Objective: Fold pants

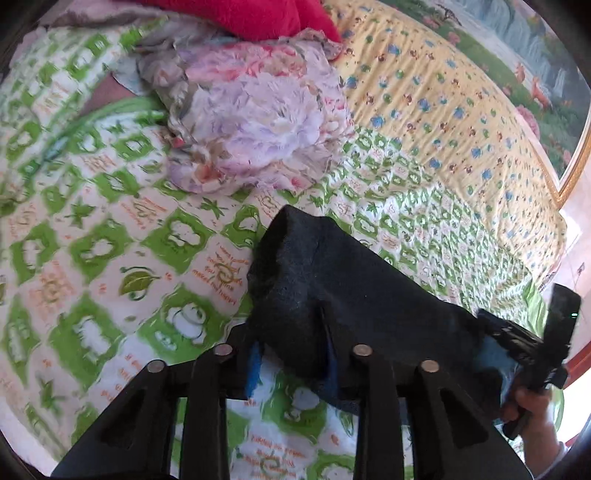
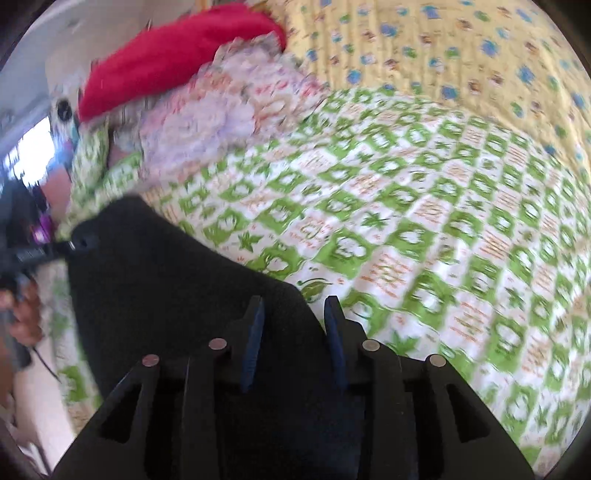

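Pants (image 1: 332, 295), black, one pair: hanging in the air above the bed (image 1: 92, 240), stretched between both tongs so that the cloth is spreading flat before it is being laid down, by my reading.

Left tongs (image 1: 293, 354): partly parted, blue pads gripping a bunched edge of the black cloth.

Right tongs (image 2: 293, 339): likewise partly parted, black cloth lying between the blue pads and seemingly pinched; a firm hold is not certain from this view.

Bed cover, green-and-white checked: lying open under the pants toward the near edge.

Floral garment (image 1: 251, 122), crumpled: sitting toward the far side of the bed, touching a red cloth (image 1: 240, 16) behind it. Both are narrowing the laying space there.

Yellow printed sheet (image 1: 443, 110): covering the far right part.
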`<act>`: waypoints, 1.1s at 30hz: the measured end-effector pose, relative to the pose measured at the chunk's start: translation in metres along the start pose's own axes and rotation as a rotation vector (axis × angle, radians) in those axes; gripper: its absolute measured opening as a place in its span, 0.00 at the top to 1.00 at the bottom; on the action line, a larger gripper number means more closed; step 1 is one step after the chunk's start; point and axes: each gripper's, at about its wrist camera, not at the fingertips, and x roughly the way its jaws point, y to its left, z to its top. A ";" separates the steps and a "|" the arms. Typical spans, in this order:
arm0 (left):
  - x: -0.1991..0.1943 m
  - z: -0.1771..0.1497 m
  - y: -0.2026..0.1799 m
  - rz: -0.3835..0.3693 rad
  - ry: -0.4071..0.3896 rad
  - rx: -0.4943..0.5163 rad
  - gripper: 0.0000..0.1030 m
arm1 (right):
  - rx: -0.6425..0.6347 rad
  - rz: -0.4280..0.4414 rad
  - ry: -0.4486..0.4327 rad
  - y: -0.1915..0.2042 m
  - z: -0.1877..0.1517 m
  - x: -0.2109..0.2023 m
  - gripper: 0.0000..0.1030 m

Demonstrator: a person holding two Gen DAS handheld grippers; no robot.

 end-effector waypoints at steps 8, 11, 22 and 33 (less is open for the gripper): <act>-0.050 -0.003 -0.032 0.005 -0.083 0.040 0.56 | 0.137 0.014 -0.104 -0.032 -0.030 -0.095 0.58; -0.049 -0.004 -0.058 -0.036 -0.061 0.085 0.54 | 0.189 0.006 -0.119 -0.044 -0.052 -0.123 0.58; -0.001 -0.033 -0.179 -0.253 0.110 0.253 0.50 | 0.376 -0.111 -0.101 -0.083 -0.127 -0.179 0.58; 0.026 -0.059 -0.282 -0.392 0.234 0.475 0.44 | 0.553 -0.223 -0.133 -0.114 -0.179 -0.227 0.57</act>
